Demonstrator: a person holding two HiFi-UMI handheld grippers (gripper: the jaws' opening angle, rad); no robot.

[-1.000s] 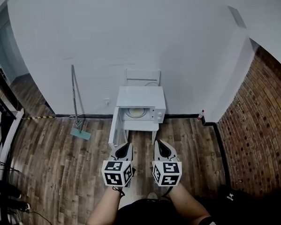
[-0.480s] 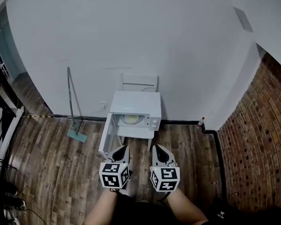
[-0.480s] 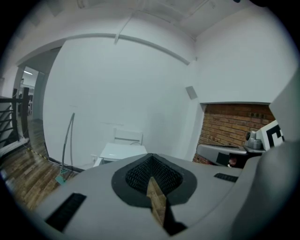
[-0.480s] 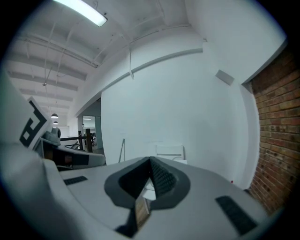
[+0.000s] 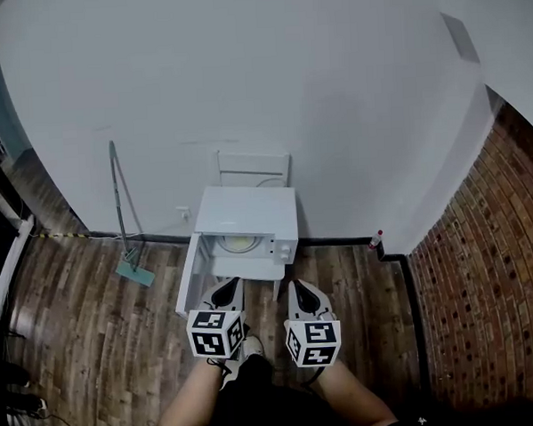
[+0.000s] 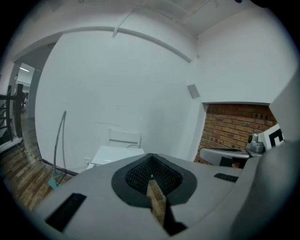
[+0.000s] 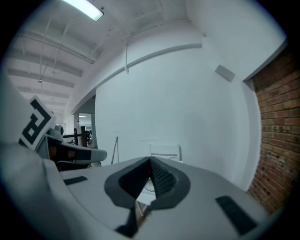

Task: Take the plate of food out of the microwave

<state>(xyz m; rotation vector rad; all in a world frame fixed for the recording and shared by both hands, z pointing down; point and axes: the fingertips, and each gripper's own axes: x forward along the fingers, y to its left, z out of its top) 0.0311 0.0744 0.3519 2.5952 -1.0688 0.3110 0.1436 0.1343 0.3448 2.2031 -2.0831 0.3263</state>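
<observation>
Both claws ride low in front of me, the left claw (image 5: 232, 285) and the right claw (image 5: 298, 286) side by side, each with its jaws closed tip to tip and nothing between them. Compared with a second ago, the gap to the microwave (image 5: 248, 209) has shrunk in the head view: its open door (image 5: 188, 272), swung out on the left, now sits just ahead of the left claw, where before there was clear wood floor (image 5: 95, 332) between them. Beyond the claw tips, the plate of food (image 5: 236, 244) lies inside the cavity as a pale disc; what is on it is too small to tell. Further out to the left of the left claw, a mop (image 5: 123, 233) leans on the white wall, and a white chair (image 5: 253, 168) stands behind the microwave. I judge this as the approach only: nothing is touched yet, and the jaws must open before either claw can take the plate's rim.
</observation>
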